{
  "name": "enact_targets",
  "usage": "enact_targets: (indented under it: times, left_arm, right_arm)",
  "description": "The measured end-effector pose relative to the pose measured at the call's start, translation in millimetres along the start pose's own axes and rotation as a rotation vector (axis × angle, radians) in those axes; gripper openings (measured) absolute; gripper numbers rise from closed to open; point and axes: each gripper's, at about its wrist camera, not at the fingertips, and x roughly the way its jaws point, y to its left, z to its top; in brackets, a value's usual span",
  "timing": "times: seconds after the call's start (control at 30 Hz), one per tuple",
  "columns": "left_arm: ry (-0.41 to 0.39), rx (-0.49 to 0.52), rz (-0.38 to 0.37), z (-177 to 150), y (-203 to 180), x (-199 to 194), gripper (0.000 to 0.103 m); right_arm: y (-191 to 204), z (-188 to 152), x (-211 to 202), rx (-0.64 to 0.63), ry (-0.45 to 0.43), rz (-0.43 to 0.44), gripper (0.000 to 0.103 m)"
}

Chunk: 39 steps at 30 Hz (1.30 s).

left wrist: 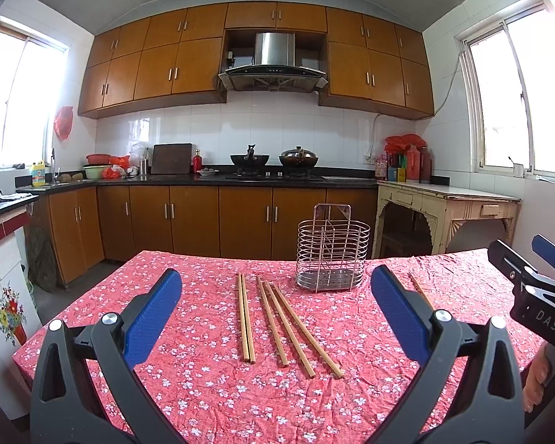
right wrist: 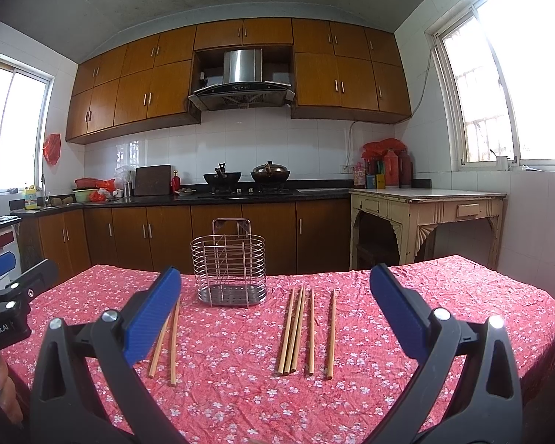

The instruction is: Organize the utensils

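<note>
Your left tongs [left wrist: 275, 309] are spread wide and grasp nothing; they hover above the bench [left wrist: 203, 388], which wears a red flowered cloth. Between their blue pads [left wrist: 153, 310] you see five chopsticks [left wrist: 277, 323] lying flat on the cloth, a close pair at 11 o'clock and three fanned toward 1 o'clock. The wire caddy [left wrist: 331, 255] stands upright beyond them at 1 o'clock, near their far tips but apart from them. One more stick [left wrist: 420, 290] peeks out just past the right-hand pad.

Your right tongs [right wrist: 275, 310] are likewise released, with nothing between them. From there the caddy [right wrist: 228, 264] sits at 11 o'clock, five sticks [right wrist: 303, 331] lie at 1 o'clock, and two sticks [right wrist: 168, 340] lie at 9 o'clock, partly hidden by the left-hand pad [right wrist: 153, 312].
</note>
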Motion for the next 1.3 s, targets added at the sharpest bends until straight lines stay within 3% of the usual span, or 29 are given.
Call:
enact_targets:
  times: [0.87, 1.13, 1.3]
  left_arm:
    - [0.003, 0.003, -0.001, -3, -2, 0, 0.101]
    - [0.042, 0.011, 0.009, -10, -3, 17, 0.101]
    - [0.099, 0.001, 0.048, -17, 2, 35, 0.101]
  right_arm:
    - [-4, -3, 4, 0.004, 0.009, -0.004, 0.099]
    - [-10, -11, 18, 0.026, 0.056, -0.022, 0.099]
    - [-19, -19, 40, 0.046, 0.135, -0.062, 0.099]
